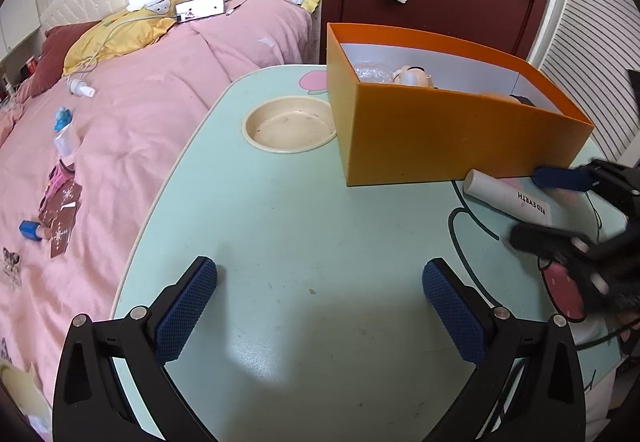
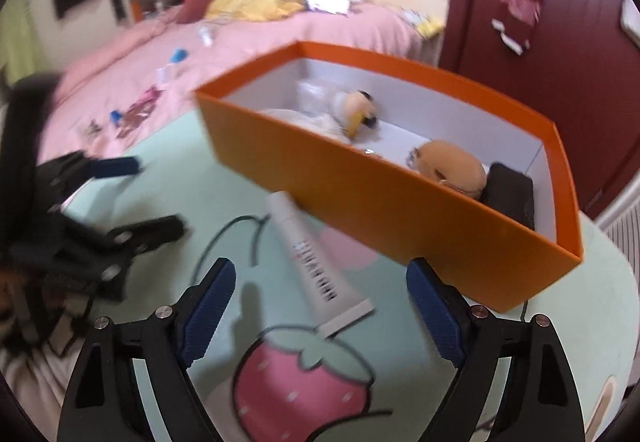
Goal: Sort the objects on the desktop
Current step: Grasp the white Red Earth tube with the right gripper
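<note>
my view: mint counter (image 1: 280,226) carries the orange box (image 2: 360,181); white tube (image 2: 316,266) lies flat against its near wall. my right tool (image 2: 320,318) straddles the tube, pads apart and not touching it. my left tool (image 1: 320,310) gapes over bare counter.

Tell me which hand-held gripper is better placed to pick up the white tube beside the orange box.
Right. The right hand-held gripper is open with the white tube lying between its fingers, beside the orange box. The left hand-held gripper is open over bare table, away from the tube.
</note>
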Demonstrator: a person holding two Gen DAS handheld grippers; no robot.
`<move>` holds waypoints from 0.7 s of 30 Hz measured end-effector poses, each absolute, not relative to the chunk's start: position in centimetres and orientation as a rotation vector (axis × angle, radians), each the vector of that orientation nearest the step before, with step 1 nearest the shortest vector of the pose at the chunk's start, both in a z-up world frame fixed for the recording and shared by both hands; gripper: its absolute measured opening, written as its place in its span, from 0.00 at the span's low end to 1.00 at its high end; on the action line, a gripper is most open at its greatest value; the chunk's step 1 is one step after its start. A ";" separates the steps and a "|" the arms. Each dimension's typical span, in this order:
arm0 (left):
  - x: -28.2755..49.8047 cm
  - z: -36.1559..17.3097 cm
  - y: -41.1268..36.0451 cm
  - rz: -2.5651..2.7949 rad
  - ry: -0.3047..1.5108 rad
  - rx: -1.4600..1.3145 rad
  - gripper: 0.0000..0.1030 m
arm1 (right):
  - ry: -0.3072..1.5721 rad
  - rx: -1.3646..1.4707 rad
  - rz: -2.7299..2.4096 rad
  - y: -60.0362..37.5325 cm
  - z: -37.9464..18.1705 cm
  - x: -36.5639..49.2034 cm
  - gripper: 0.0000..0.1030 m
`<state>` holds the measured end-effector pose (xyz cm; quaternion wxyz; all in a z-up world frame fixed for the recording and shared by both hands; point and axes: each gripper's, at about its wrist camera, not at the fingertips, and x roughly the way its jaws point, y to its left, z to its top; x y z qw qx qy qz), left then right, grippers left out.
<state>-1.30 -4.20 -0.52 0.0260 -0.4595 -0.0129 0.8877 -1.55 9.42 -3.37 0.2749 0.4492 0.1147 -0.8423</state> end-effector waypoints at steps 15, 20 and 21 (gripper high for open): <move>-1.6 0.0 -4.6 2.730 -0.040 -1.429 1.00 | 0.266 1.162 -2.273 6.3 -1.0 -2.5 0.20; -1.4 0.0 -4.5 2.731 -0.037 -1.430 1.00 | 0.139 1.125 -2.298 9.1 1.2 -1.8 0.20; -1.4 0.0 -4.5 2.729 -0.036 -1.433 1.00 | 0.117 1.119 -2.302 9.4 1.6 -1.7 0.20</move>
